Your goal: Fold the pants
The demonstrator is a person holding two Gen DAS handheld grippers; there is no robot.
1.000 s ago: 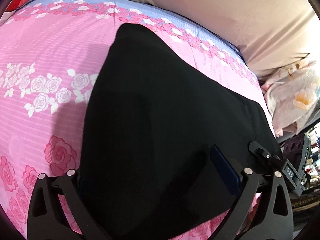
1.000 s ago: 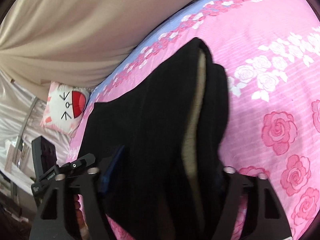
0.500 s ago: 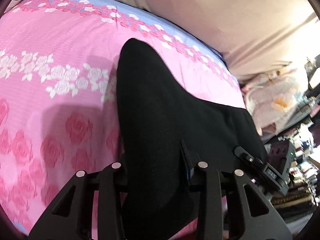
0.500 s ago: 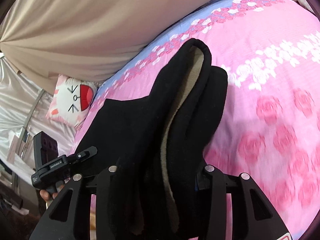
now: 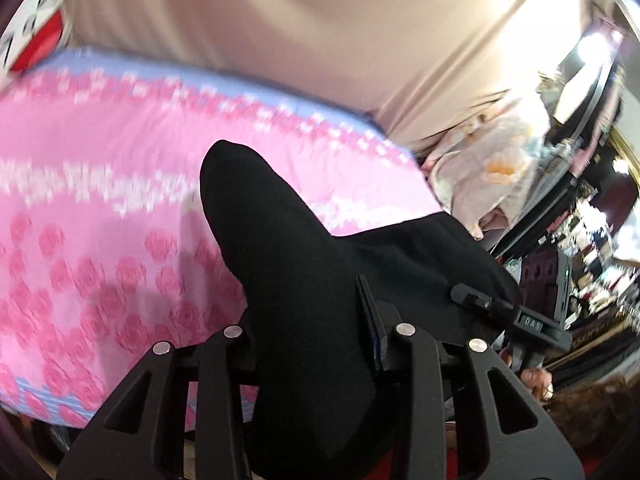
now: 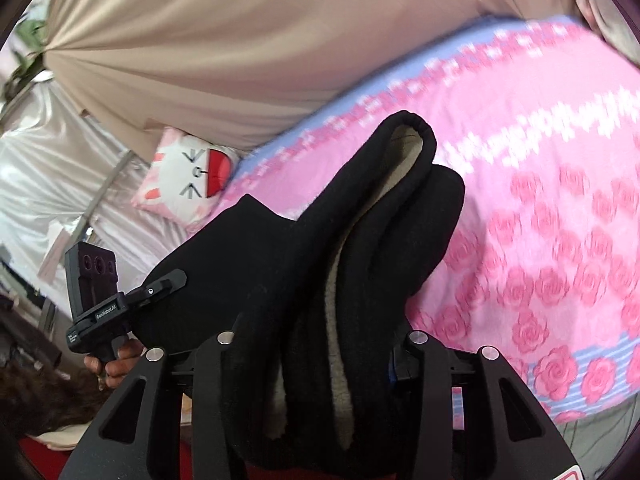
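Black fleece-lined pants (image 5: 320, 280) hang lifted above the pink rose-print bed (image 5: 100, 208). My left gripper (image 5: 312, 344) is shut on one edge of the pants; the cloth bunches between its fingers. My right gripper (image 6: 316, 360) is shut on the other edge of the pants (image 6: 360, 240), where the beige lining shows. Each gripper shows in the other's view, the right gripper (image 5: 516, 320) at the right and the left gripper (image 6: 116, 304) at the left, with the cloth stretched between them. The far end of the pants still droops toward the bed.
A beige curtain (image 6: 240, 40) hangs behind the bed. A cat-face cushion (image 6: 188, 172) lies at the bed's far corner. A floral bundle (image 5: 488, 184) and cluttered shelves (image 5: 592, 240) stand to the right of the bed. The bed's front edge (image 6: 580, 392) is close below.
Both grippers closed from open onto the pants' edge and lifted it up and back from the bed. The pants now hang bunched and narrower; the view is blurred by motion.
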